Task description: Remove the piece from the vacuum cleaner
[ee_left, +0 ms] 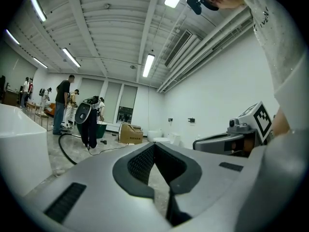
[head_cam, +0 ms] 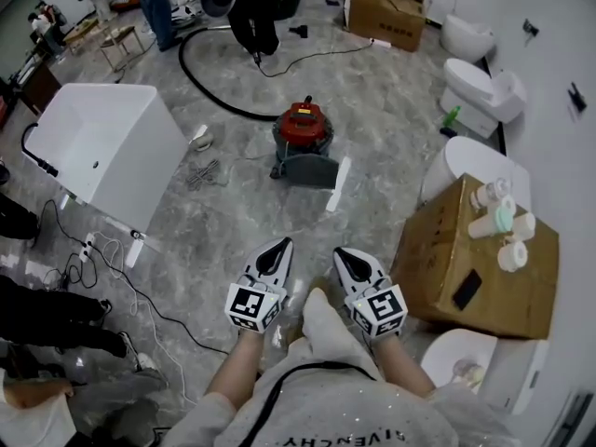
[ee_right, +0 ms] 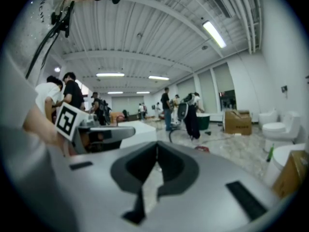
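Note:
The vacuum cleaner stands on the stone floor ahead of me, with a red round top and a grey base. Its black hose curves away to the far left. A white flat strip lies beside its right side. My left gripper and right gripper are held side by side close to my body, well short of the vacuum, both shut and empty. In the left gripper view the jaws meet with nothing between them. The right gripper's jaws do the same, and the vacuum's red top shows low behind them.
A white tub stands at left with cables on the floor around it. A cardboard box with bottles on top sits at right, toilets behind it. Another cardboard box and people stand at the far end.

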`<state>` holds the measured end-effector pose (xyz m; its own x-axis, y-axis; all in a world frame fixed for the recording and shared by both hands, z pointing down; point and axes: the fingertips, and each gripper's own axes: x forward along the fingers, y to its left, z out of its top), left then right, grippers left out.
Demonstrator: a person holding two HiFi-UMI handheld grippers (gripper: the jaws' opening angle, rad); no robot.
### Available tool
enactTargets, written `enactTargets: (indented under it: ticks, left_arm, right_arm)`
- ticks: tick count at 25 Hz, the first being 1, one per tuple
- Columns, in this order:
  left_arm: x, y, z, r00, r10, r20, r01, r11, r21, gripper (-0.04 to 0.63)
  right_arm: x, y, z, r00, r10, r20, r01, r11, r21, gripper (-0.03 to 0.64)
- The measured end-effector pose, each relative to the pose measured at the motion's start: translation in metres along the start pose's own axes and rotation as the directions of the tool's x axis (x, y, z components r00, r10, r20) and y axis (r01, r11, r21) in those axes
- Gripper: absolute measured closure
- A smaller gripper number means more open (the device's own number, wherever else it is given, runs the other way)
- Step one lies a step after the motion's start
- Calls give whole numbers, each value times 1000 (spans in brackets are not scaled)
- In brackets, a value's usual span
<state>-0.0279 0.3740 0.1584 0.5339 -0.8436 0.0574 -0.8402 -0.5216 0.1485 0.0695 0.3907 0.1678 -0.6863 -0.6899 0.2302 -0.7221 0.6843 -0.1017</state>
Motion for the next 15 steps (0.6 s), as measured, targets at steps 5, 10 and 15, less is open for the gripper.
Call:
enactTargets:
  ticks: [5,10,15]
  left_arm:
    - [46,17,-9,999,-31,-27,31,999,-21,574]
    - [100,37,0,996,-77,-42,77,997,-10,574]
    - [139,63,8,995,-88,-54,88,996,-5,574]
  right_arm:
    - [39,-24,6,999,47,-14,-47,998,-34,601]
    - [82,-59,23,998,68,-4,-69,996,-53,601]
    - [116,-87,35,997,73,-1,-73,995,-64,601]
